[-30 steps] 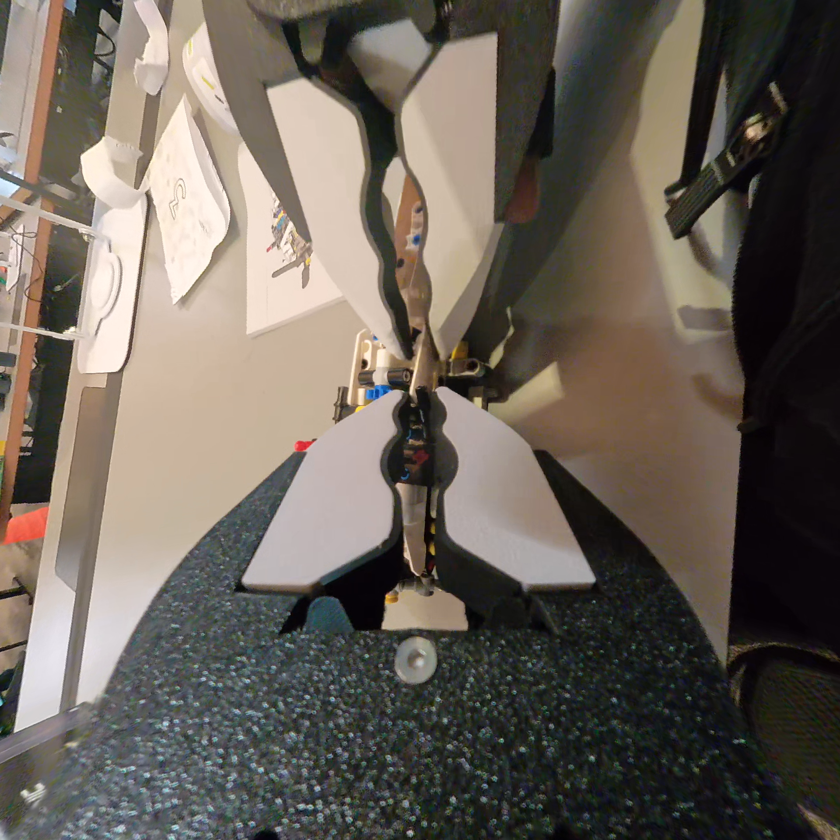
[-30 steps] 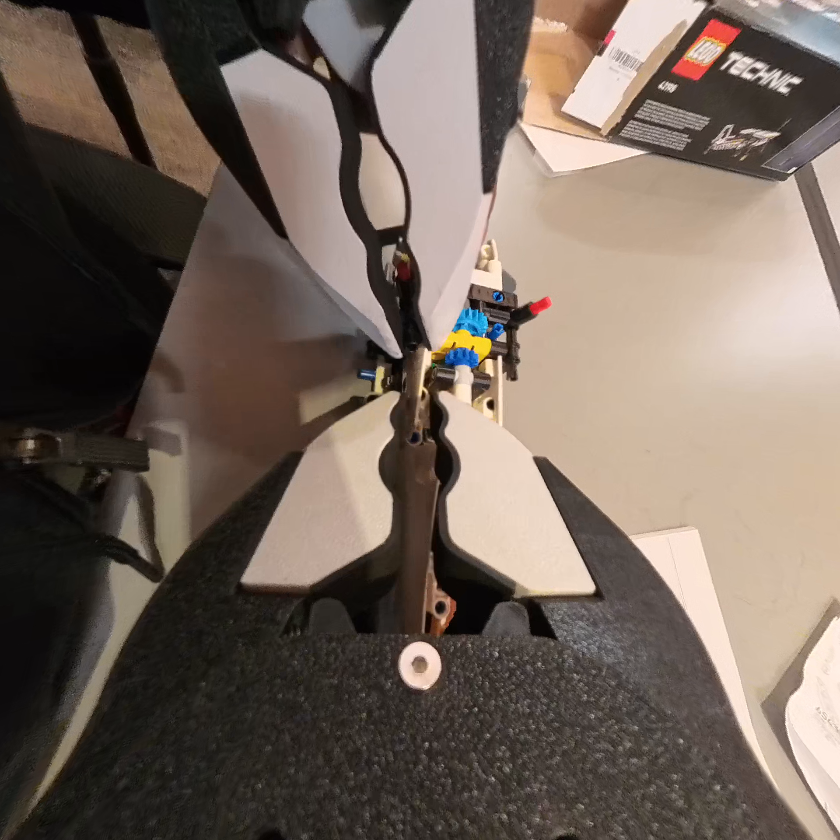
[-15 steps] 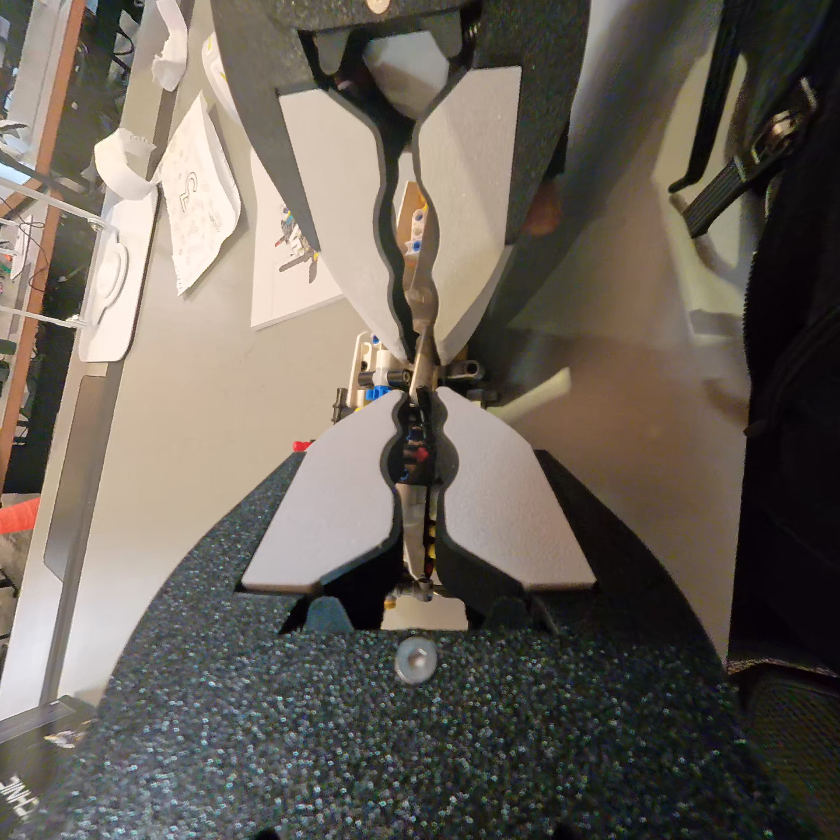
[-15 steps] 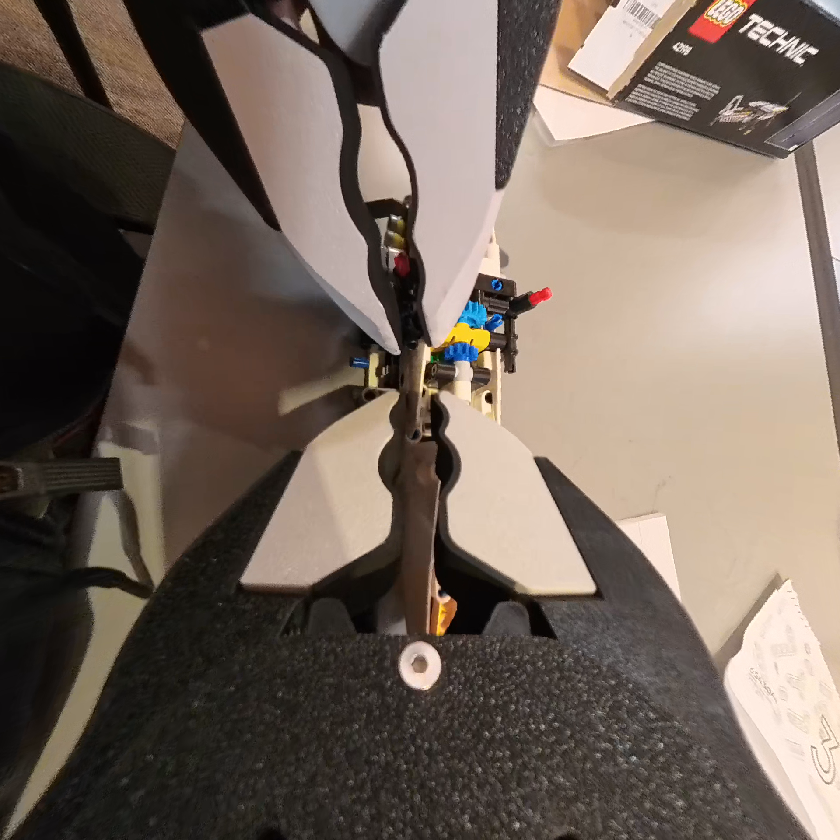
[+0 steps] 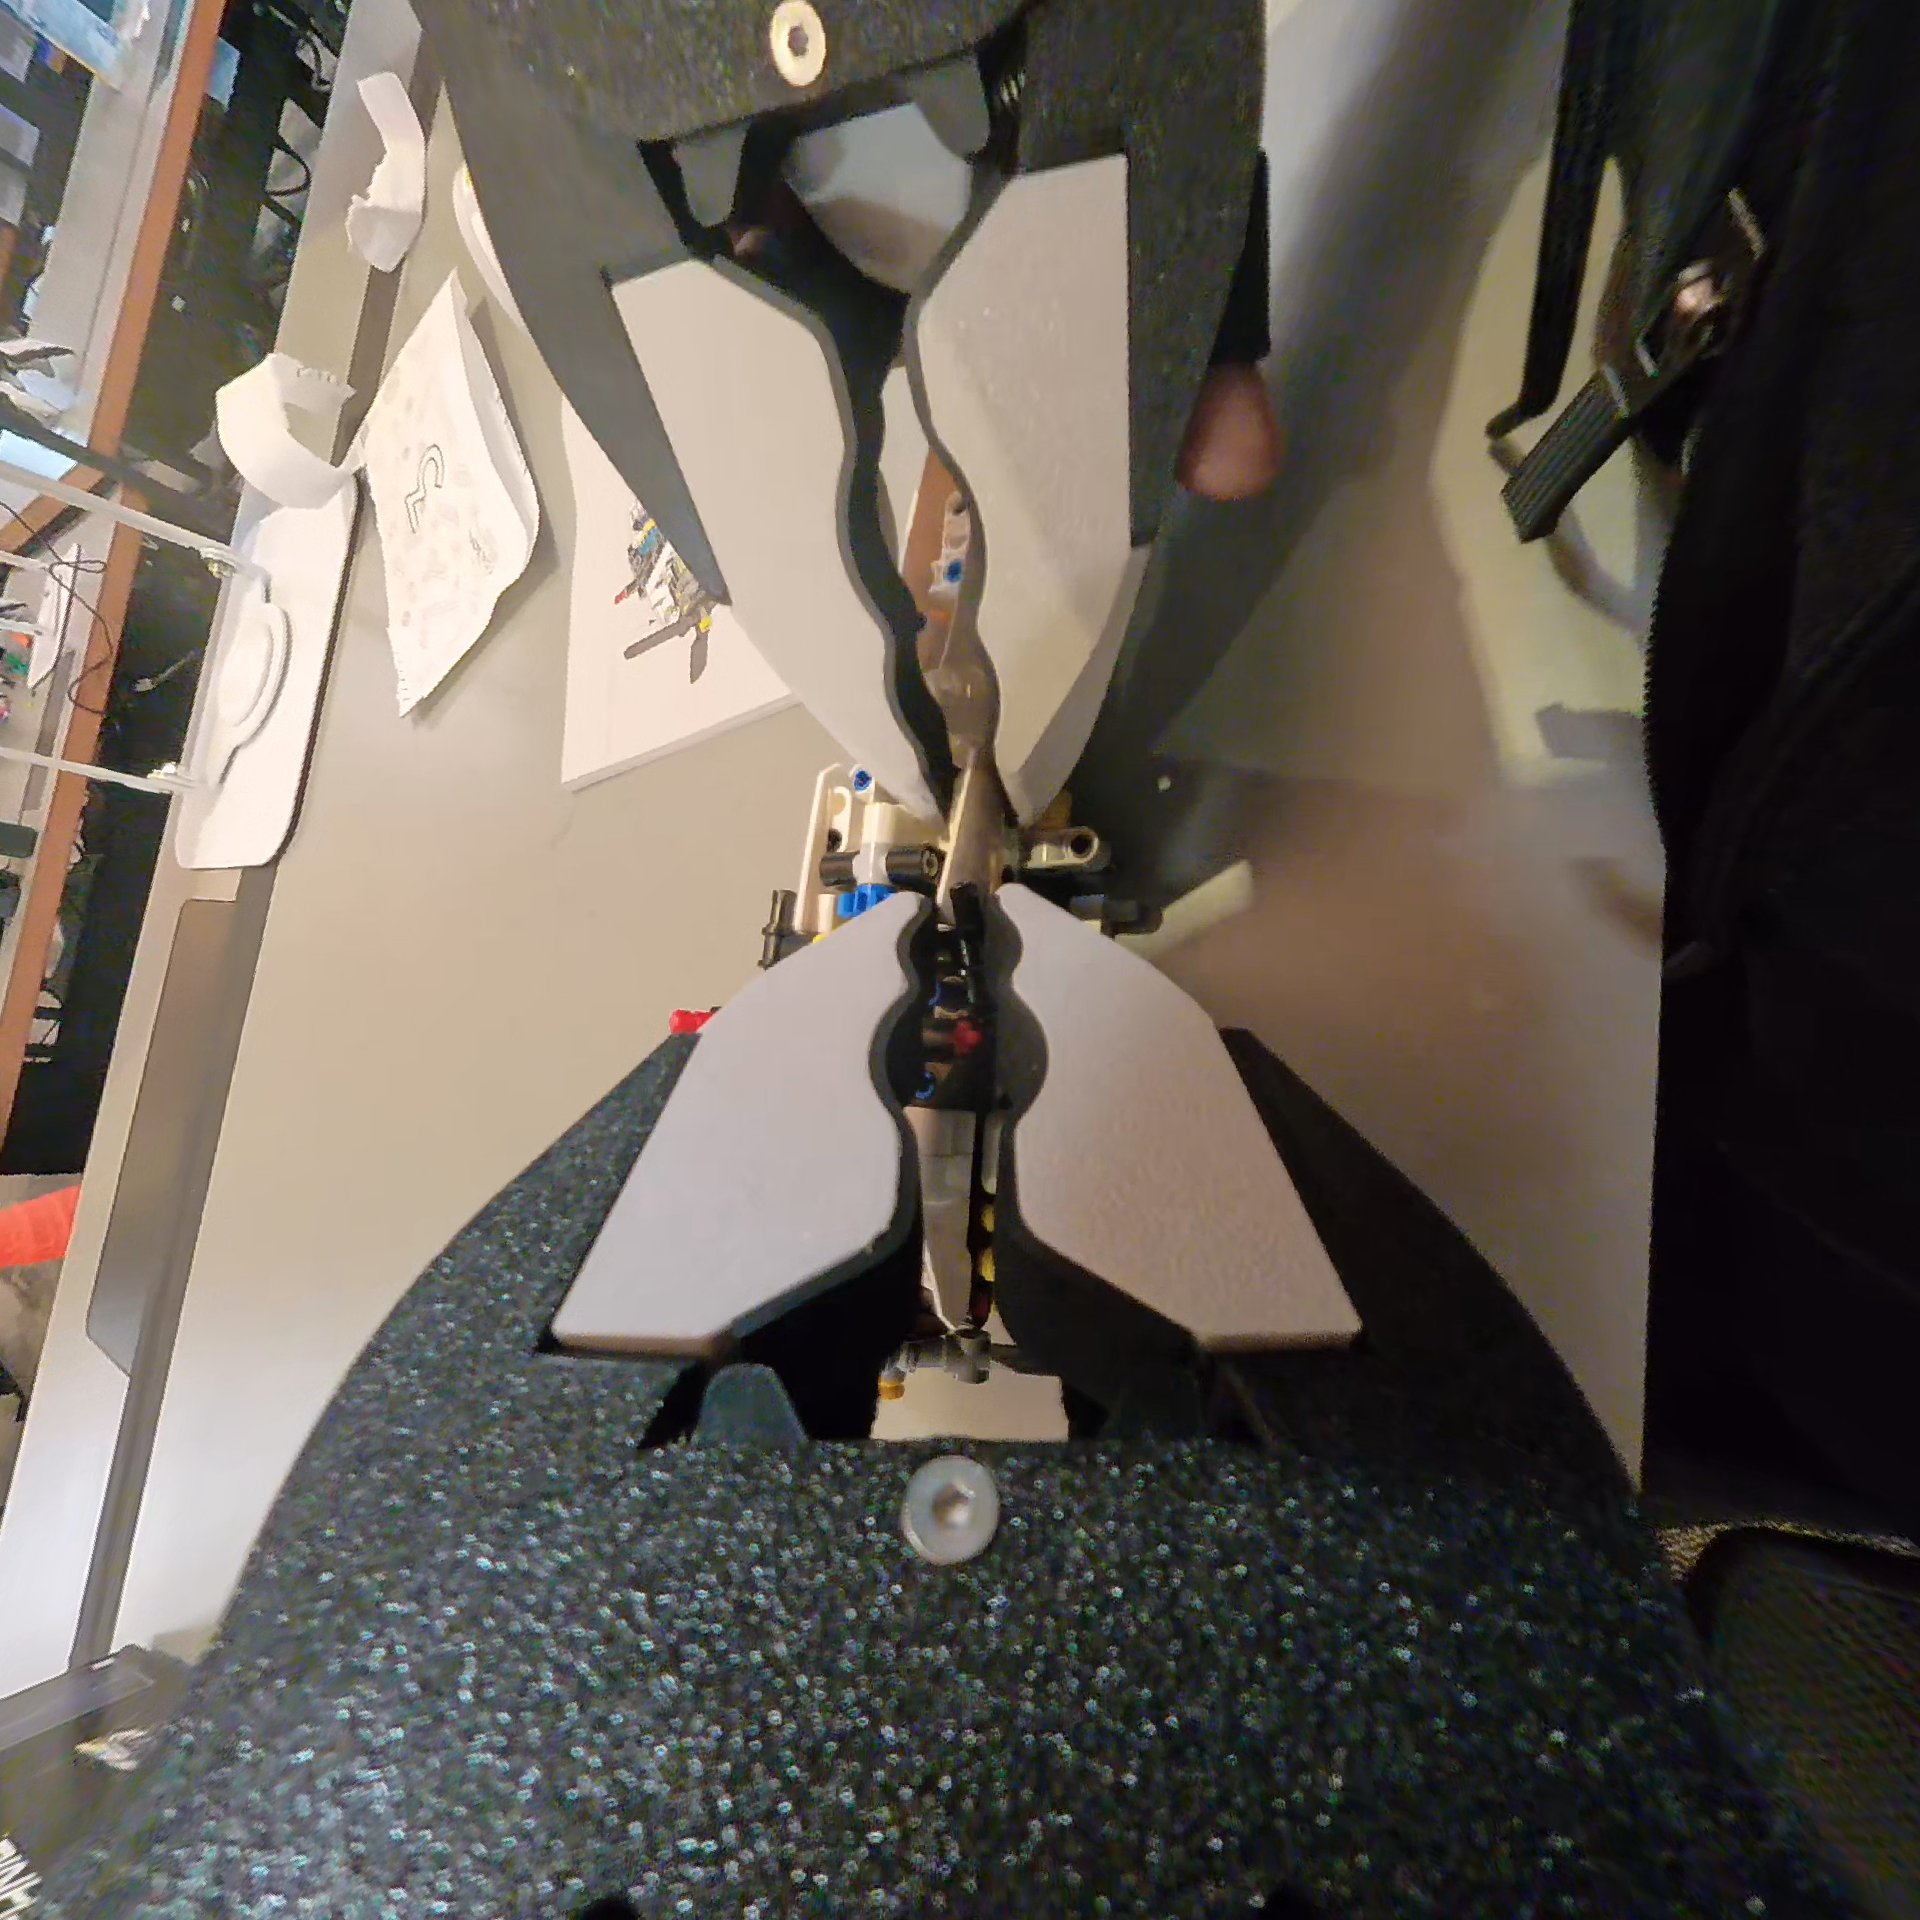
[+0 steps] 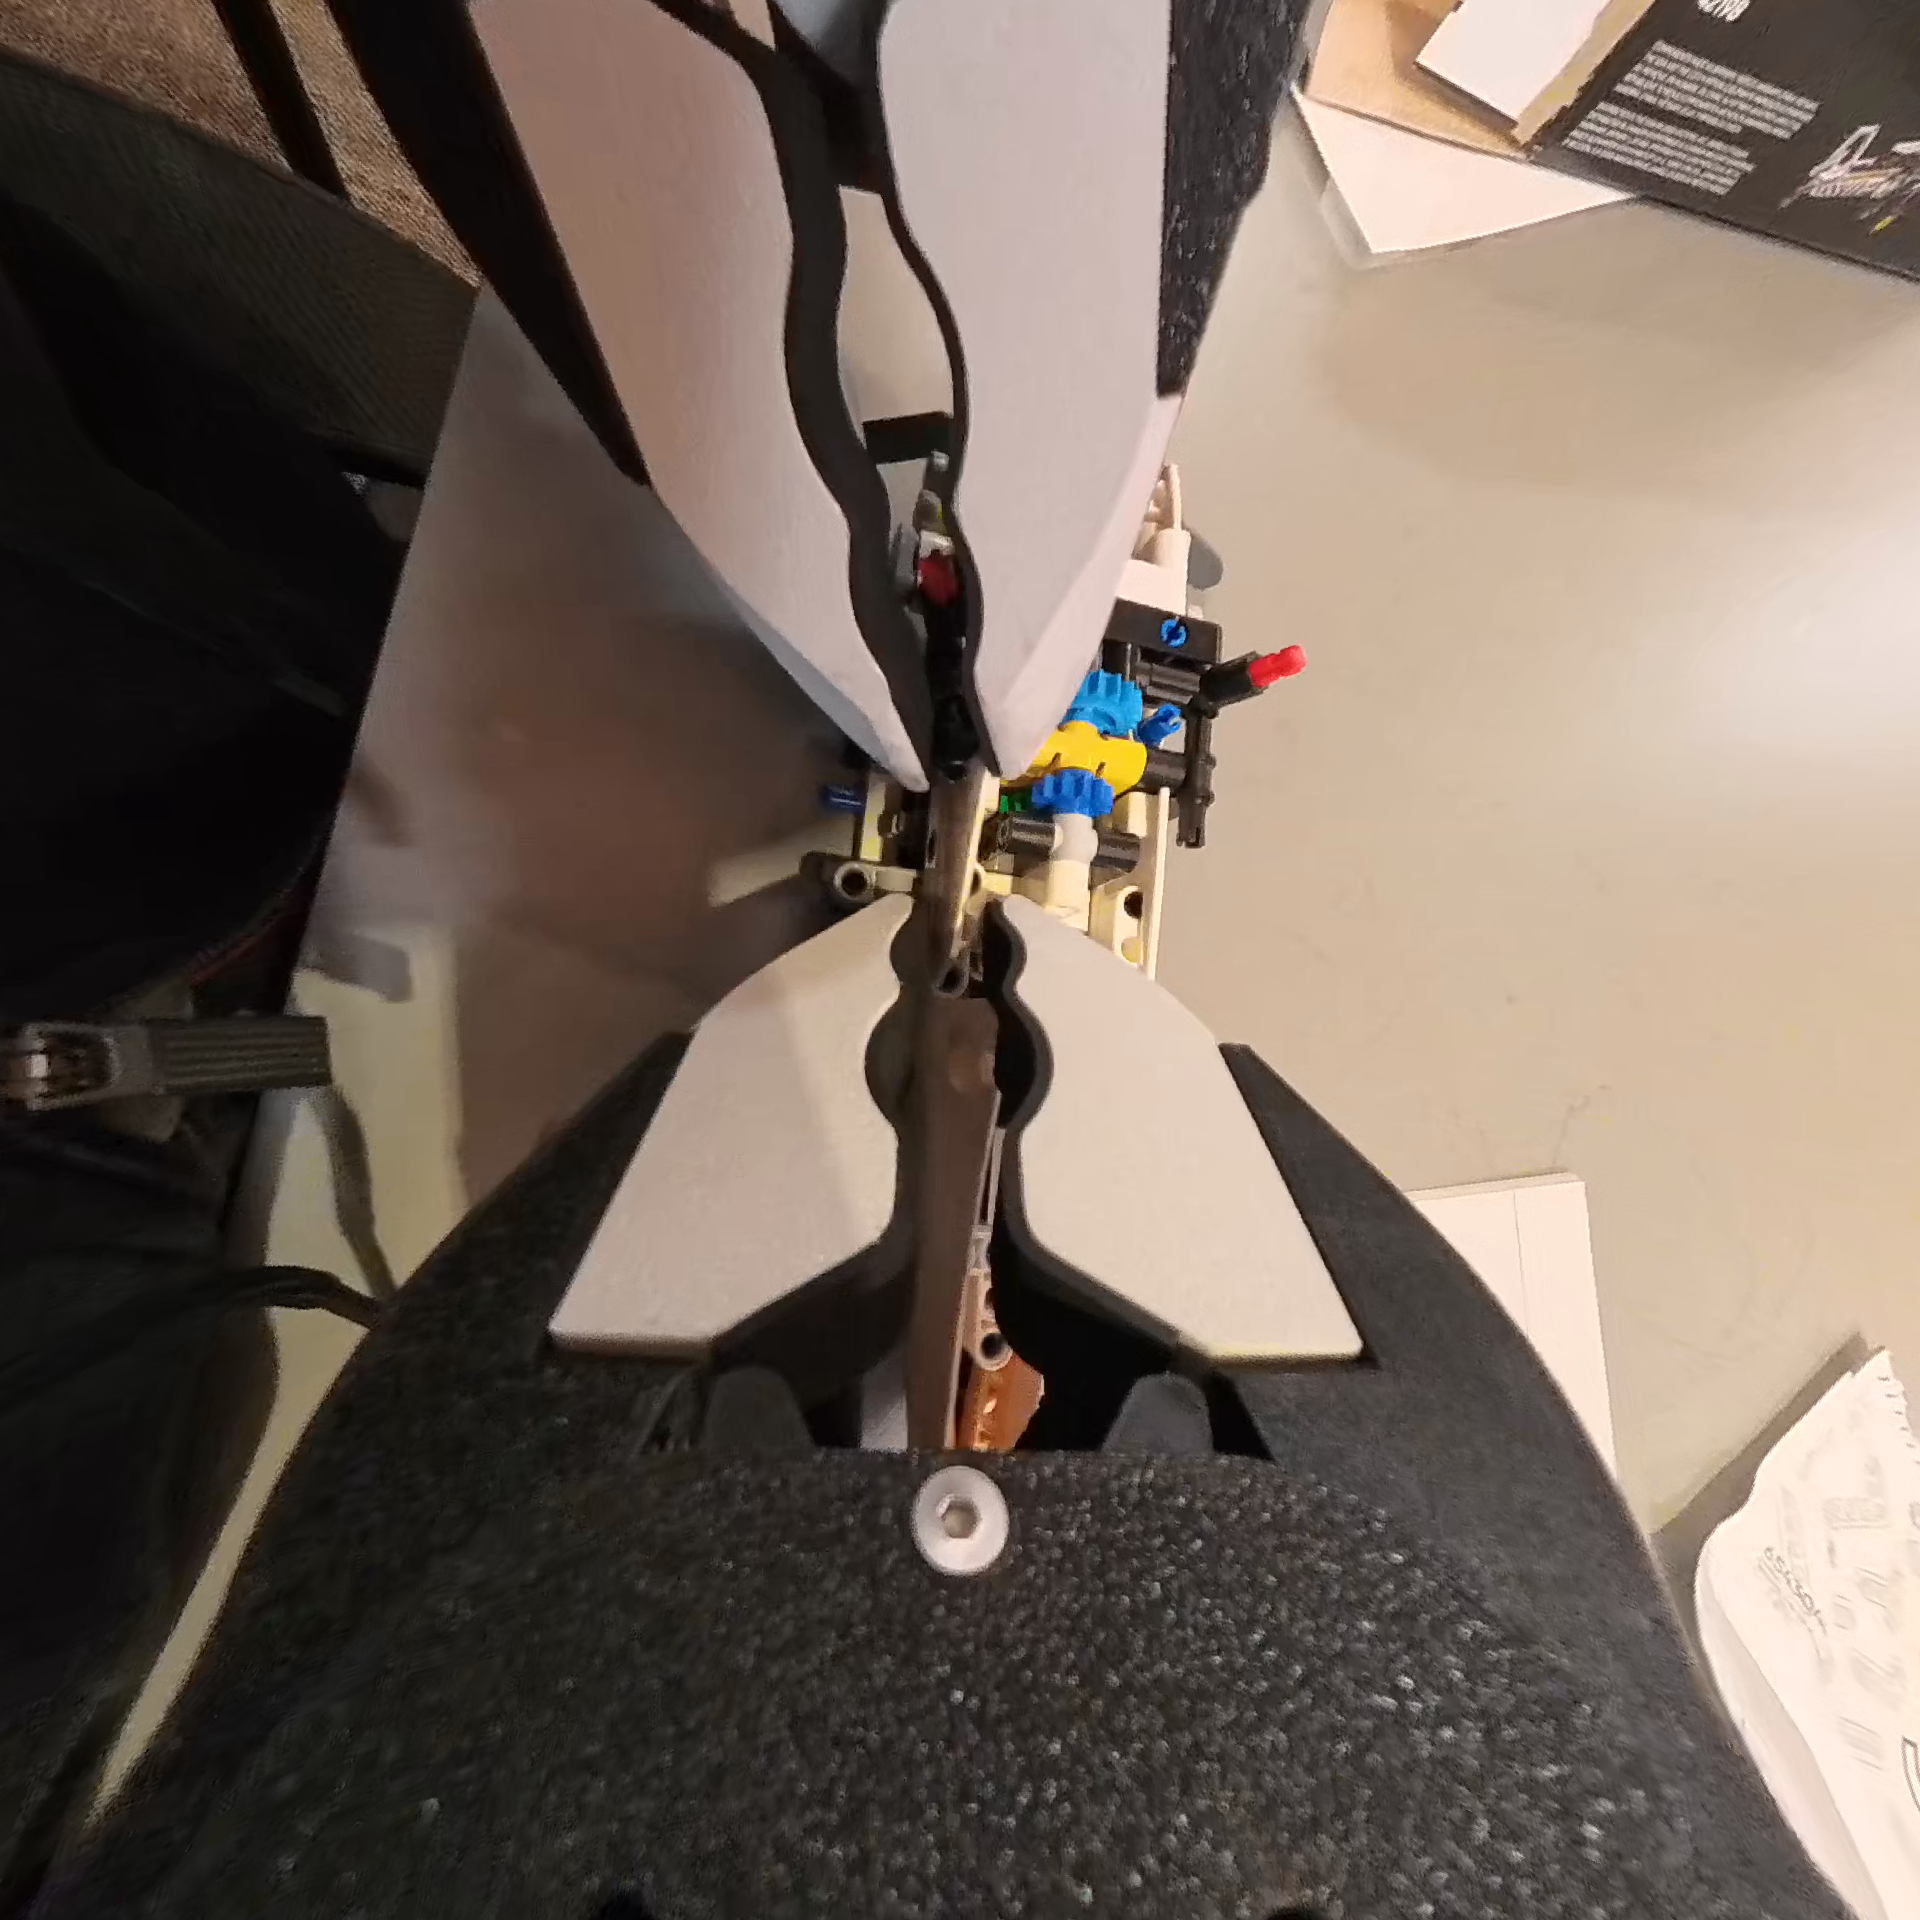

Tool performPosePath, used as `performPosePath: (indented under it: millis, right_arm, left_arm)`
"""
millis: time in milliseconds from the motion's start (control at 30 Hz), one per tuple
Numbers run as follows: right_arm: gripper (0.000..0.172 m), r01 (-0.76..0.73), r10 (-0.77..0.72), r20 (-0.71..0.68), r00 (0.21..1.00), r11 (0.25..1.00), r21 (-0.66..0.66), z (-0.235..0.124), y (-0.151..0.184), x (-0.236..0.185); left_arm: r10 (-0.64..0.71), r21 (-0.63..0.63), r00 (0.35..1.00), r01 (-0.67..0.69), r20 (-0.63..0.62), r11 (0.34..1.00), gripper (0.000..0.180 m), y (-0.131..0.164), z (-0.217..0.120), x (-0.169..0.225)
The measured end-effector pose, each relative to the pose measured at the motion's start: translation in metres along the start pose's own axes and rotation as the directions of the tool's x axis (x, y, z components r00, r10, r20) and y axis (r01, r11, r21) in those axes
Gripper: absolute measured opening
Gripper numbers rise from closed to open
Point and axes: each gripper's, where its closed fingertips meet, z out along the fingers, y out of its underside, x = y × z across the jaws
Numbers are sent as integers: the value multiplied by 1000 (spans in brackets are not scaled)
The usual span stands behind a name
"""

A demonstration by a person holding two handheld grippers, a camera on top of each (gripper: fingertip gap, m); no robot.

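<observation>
Left wrist view, two grippers (image 5: 961, 920) (image 5: 966, 800), one brick model (image 5: 883, 862)

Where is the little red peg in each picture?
Left wrist view: red peg peeks out at the left edge of the near gripper's left finger, mostly hidden.
Right wrist view: red peg sticks out right of the far gripper's tips.
Shared landmark: the cream brick model between both grippers.

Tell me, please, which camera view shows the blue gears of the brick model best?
The right wrist view: two blue gears flank a yellow piece, clear of the left gripper. The left wrist view shows only a small blue bit behind its own fingertips; no teeth are visible.
</observation>
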Motion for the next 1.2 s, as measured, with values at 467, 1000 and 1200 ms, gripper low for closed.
performPosePath:
  millis: [467,1000,1200]
  right_arm:
    - [9,-43,42,48,998,999,30,5,-7,1]
    - [8,52,-46,-56,997,993,107,0,-6,-7]
    - [8,71,-60,-88,994,988,135,-4,-2,-8]
  left_arm:
    - [-26,16,1000,26,-4,1000,9,7,-6,-1]
    - [51,28,998,-50,-31,998,9,3,-7,6]
    - [64,15,997,-63,-41,998,9,-1,-3,7]
